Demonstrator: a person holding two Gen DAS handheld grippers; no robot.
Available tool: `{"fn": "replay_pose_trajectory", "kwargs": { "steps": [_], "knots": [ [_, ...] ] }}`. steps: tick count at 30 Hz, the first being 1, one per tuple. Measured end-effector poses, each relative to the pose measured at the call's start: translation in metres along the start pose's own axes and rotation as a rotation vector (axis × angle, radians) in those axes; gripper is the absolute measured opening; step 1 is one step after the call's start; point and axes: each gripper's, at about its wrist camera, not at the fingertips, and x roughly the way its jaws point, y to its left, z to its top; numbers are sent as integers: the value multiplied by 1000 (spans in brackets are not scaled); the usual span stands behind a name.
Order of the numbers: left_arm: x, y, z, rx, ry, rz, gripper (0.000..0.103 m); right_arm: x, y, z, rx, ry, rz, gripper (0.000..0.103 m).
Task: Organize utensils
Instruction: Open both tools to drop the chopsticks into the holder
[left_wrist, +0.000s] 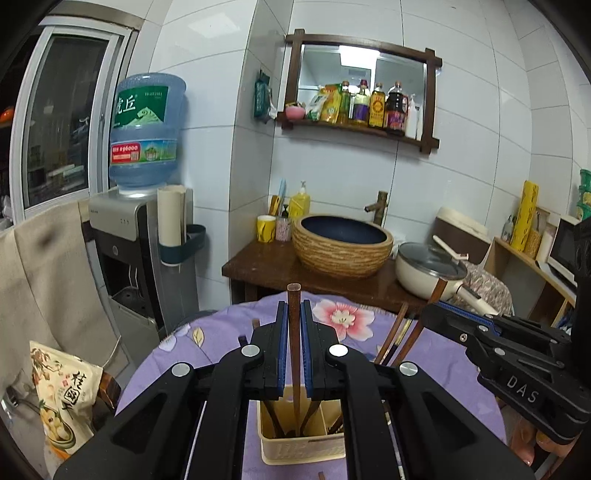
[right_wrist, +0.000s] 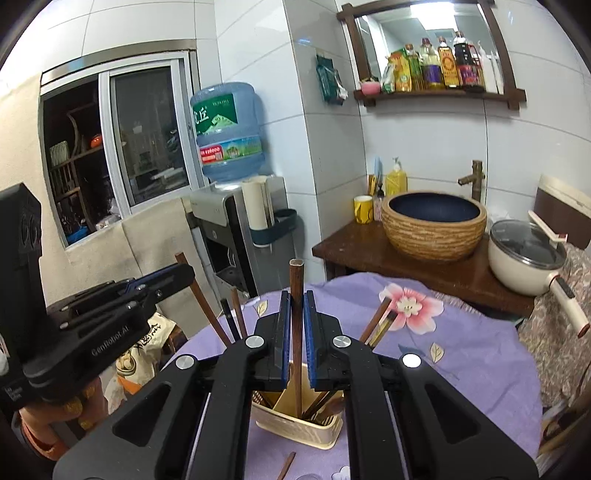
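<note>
A cream utensil holder (left_wrist: 303, 446) (right_wrist: 295, 428) stands on the purple flowered tablecloth (left_wrist: 436, 354) with several wooden utensils in it. My left gripper (left_wrist: 294, 306) is shut on an upright brown wooden stick (left_wrist: 294, 295) whose lower end reaches into the holder. My right gripper (right_wrist: 296, 295) is likewise shut on a brown wooden stick (right_wrist: 296, 273) that stands in the holder. Each gripper shows in the other's view, the right gripper (left_wrist: 443, 310) at the right and the left gripper (right_wrist: 184, 271) at the left. More chopsticks (right_wrist: 380, 321) lean out of the holder.
A loose wooden stick (right_wrist: 286, 467) lies on the cloth in front of the holder. Behind the table a dark wooden counter (left_wrist: 266, 266) carries a woven basin (left_wrist: 341, 245) and a lidded white pot (left_wrist: 428, 271). A water dispenser (left_wrist: 125, 236) stands at the left, a printed bag (left_wrist: 62, 391) below it.
</note>
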Motion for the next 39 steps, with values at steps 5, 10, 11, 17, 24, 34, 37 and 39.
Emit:
{"fn": "replay_pose_trajectory", "kwargs": {
  "steps": [5,10,11,17,24,34,37,39],
  "knots": [
    [15,1,-19,9,37,7,7,16,-3,-14,14,33,-4,8],
    [26,3,-31,9,66,8,7,24,-4,-24,12,40,-18,8],
    [27,3,-33,11,66,10,7,24,-5,-24,13,39,-17,8],
    [32,0,-41,34,67,17,7,24,-8,-26,22,35,-18,8],
    [21,-9,-45,77,28,8,32,19,-11,-30,14,15,-33,30],
    [-9,-7,-66,73,-23,-1,79,-19,-19,-46,4,-64,-55,56],
    [-14,-1,-77,39,-12,27,86,-30,-21,-58,0,-63,-90,60],
    [-16,3,-87,29,6,34,89,-35,-21,-69,-14,-47,-99,63]
  ]
}}
